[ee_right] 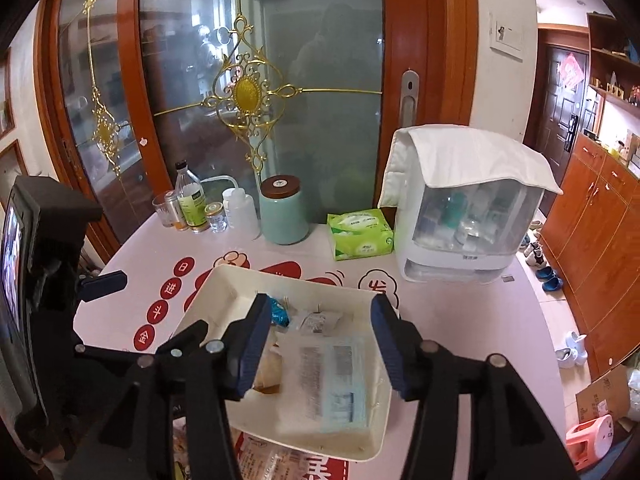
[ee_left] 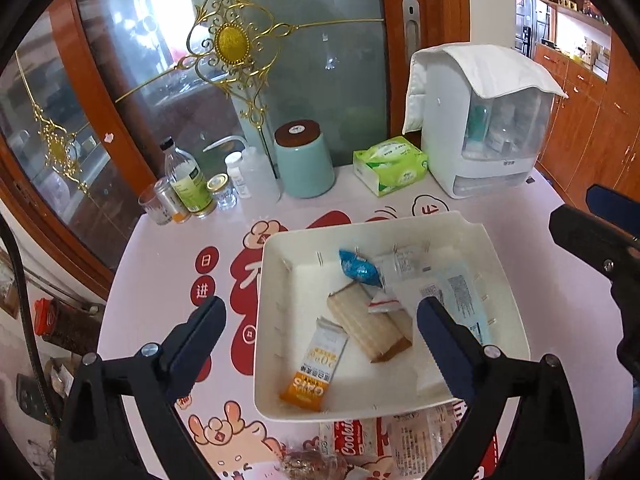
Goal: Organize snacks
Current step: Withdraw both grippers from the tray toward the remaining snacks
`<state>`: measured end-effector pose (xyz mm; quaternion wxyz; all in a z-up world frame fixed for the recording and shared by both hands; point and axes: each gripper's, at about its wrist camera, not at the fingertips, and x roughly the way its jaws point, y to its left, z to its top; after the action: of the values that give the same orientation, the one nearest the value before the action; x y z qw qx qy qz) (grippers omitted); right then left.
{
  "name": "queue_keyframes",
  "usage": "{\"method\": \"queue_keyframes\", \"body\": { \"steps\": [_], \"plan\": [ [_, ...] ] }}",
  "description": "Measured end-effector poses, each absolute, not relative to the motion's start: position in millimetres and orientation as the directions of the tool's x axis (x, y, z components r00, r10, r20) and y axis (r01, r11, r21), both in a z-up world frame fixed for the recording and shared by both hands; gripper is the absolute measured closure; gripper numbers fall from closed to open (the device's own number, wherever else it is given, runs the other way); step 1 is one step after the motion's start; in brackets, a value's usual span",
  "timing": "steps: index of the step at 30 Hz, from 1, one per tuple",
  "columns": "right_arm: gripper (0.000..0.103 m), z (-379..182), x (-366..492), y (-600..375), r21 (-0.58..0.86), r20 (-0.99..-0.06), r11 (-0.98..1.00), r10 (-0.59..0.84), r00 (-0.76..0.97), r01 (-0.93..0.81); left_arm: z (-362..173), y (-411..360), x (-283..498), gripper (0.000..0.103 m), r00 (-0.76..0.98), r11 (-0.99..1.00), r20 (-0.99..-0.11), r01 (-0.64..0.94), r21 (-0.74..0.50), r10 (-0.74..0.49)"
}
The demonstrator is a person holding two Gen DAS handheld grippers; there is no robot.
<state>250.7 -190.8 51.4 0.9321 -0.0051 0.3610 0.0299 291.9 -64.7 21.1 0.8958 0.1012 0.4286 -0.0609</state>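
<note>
Plainly legible, a red packet reading "Cookie" lies on the worktop just before the white tray, where an orange-and-white bar wrapper rests among other snacks. Both tools hover over that tray: the left tool spread wide, the right tool parted above a pale blue printed packet, neither pinching anything.

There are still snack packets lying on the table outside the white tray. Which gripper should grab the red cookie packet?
Probably the left gripper. It is open and empty, and the red cookie packet lies just outside the white tray's near rim, right below it. The right gripper hangs over the big clear packet inside the tray.
</note>
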Motion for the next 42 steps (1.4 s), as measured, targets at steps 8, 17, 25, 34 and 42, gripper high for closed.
{"method": "queue_keyframes", "body": {
  "steps": [8, 17, 25, 34, 42],
  "plan": [
    [0.05, 45.4, 236.5, -190.8, 0.017, -0.702, 0.998, 0.049, 0.711, -0.052, 29.1, -61.9, 268.7, 0.007, 0.634, 0.97, -0.773, 0.205, 0.128, -0.032],
    [0.05, 41.5, 214.0, -185.0, 0.041, -0.718, 0.997, 0.072, 0.692, -0.06, 36.3, -55.5, 241.4, 0.007, 0.639, 0.969, -0.767, 0.218, 0.119, -0.05],
    [0.05, 35.3, 194.2, -180.0, 0.072, -0.731, 0.996, 0.092, 0.677, -0.058, 39.9, -42.1, 217.2, 0.007, 0.638, 0.969, -0.766, 0.229, 0.09, -0.079],
    [0.05, 21.8, 157.4, -166.9, 0.116, -0.739, 0.99, 0.143, 0.659, -0.085, 37.8, -18.4, 178.9, 0.007, 0.639, 0.966, -0.759, 0.253, 0.057, -0.122],
    [0.04, 6.0, 108.5, -148.2, 0.145, -0.72, 0.98, 0.199, 0.665, -0.136, 29.6, 29.7, 126.5, 0.007, 0.645, 0.968, -0.744, 0.252, -0.008, -0.174]
  ]
}}
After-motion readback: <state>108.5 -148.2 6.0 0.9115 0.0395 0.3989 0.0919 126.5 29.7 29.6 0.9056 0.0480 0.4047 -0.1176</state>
